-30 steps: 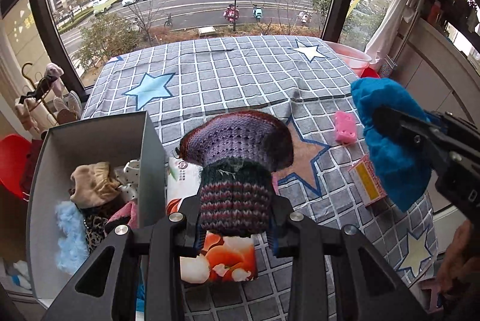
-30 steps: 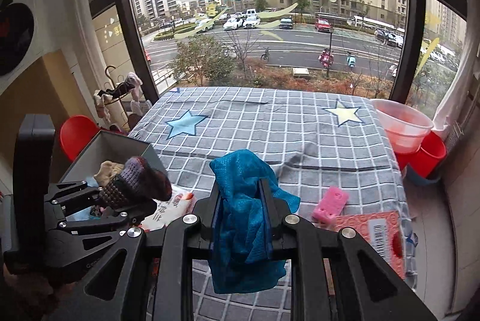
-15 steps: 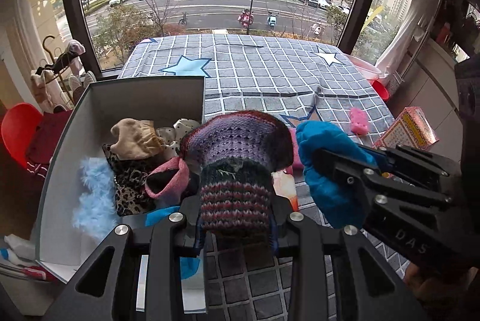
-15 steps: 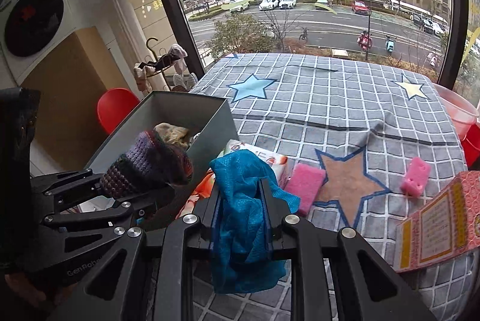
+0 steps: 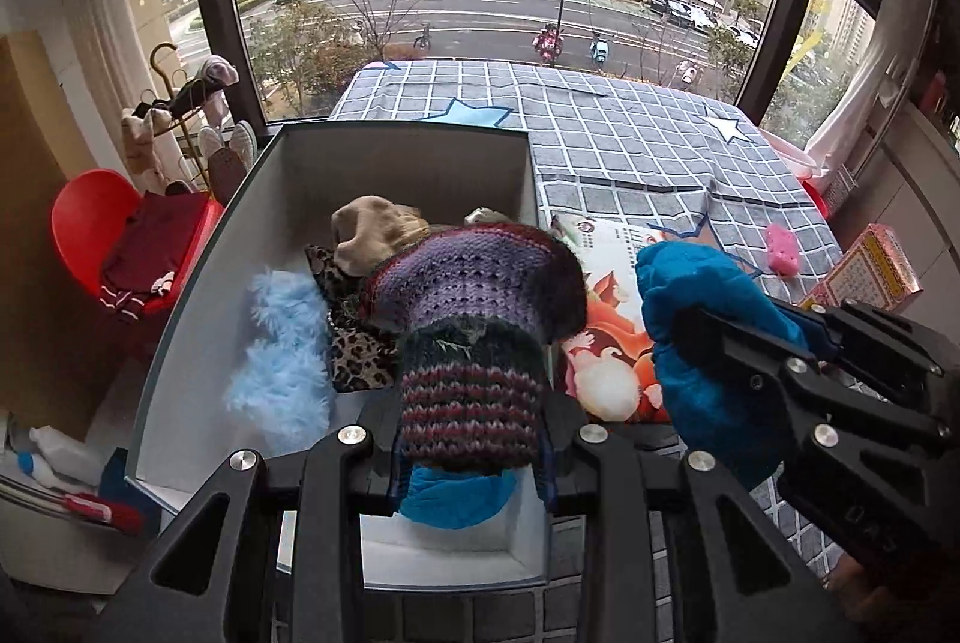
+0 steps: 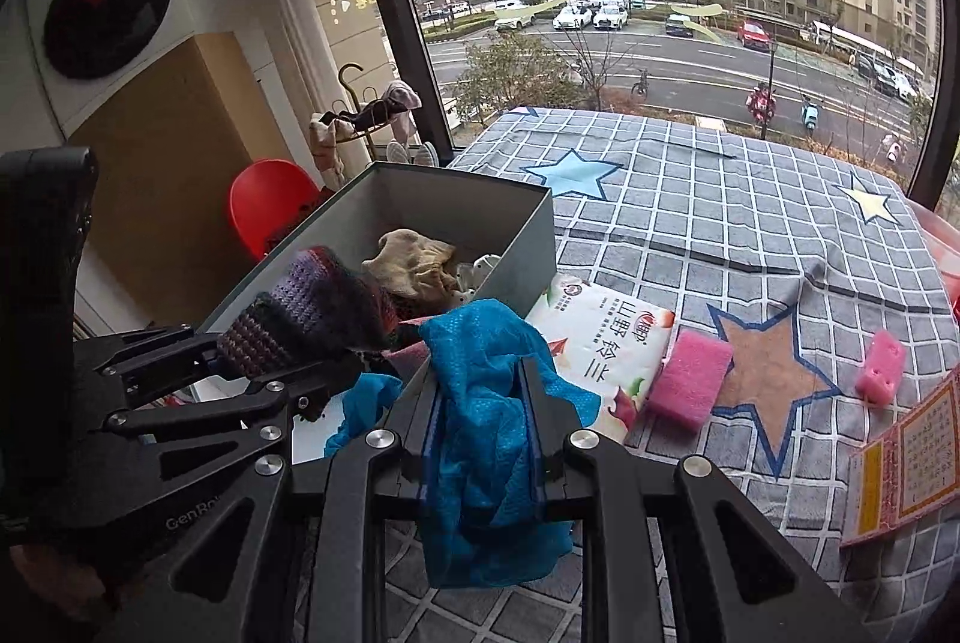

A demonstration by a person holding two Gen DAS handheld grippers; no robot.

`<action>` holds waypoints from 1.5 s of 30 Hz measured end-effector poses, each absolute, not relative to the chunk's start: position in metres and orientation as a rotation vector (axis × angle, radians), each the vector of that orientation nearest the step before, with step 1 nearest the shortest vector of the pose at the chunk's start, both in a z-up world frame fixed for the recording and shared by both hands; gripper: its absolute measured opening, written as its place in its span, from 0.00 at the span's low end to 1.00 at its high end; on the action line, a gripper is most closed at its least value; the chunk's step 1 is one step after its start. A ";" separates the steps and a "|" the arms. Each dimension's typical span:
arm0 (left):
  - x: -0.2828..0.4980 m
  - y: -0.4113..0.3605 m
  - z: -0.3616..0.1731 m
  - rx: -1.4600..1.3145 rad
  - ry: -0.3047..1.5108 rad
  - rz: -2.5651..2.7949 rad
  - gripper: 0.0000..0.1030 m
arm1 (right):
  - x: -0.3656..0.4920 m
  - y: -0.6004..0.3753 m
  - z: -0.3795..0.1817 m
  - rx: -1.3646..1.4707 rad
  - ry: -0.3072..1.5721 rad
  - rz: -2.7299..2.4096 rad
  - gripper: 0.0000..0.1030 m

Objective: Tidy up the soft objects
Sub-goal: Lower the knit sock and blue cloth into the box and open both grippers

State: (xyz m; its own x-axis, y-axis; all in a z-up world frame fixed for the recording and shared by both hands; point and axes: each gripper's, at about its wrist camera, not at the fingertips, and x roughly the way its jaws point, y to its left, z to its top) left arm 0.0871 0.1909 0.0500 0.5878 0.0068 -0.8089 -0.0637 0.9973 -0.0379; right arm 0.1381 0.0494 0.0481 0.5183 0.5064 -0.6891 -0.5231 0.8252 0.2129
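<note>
The knitted hat [image 5: 474,319] sat pinched between the jaws of the left gripper [image 5: 471,421], its striped cuff squeezed narrow while the purple crown flared out ahead of the fingertips, hanging over the near end of the grey box [image 5: 396,150]. Below and beyond those jaws the box already held a beige cloth [image 5: 372,229], a leopard-print piece [image 5: 354,349], a fluffy light-blue item [image 5: 282,361] and a blue scrap directly under the cuff.

To the right of the left jaws, the right gripper [image 6: 480,439] had its jaws closed down on a blue mesh cloth [image 6: 486,403], which draped loosely past and beneath them, near the box's right wall but seemingly outside it.

The risk, as I judged it, lay in crowding: both tools were close together at the box's near corner, so they might knock together, or the trailing blue cloth might catch on the rim and land on the printed packet [image 6: 600,343] beside it instead.
</note>
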 end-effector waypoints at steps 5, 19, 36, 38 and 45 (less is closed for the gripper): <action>0.079 0.210 0.042 -0.090 0.955 0.069 0.33 | 0.132 0.068 0.047 -0.039 0.823 0.655 0.23; 0.043 0.263 0.043 -0.175 0.923 0.162 0.33 | 0.109 0.124 0.040 -0.127 0.799 0.736 0.23; 0.042 0.268 0.041 -0.178 0.912 0.171 0.33 | 0.101 0.139 0.043 -0.152 0.747 0.729 0.23; 0.042 0.268 0.041 -0.181 0.906 0.164 0.33 | 0.101 0.140 0.043 -0.153 0.746 0.722 0.23; 0.043 0.270 0.040 -0.183 0.913 0.161 0.33 | 0.100 0.144 0.041 -0.155 0.755 0.729 0.23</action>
State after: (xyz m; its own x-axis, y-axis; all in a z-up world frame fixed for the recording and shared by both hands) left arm 0.0427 0.2705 0.0400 0.6016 0.0603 -0.7965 -0.2151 0.9725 -0.0889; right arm 0.1001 0.1440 0.0413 0.4990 0.5465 -0.6725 -0.6527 0.7475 0.1232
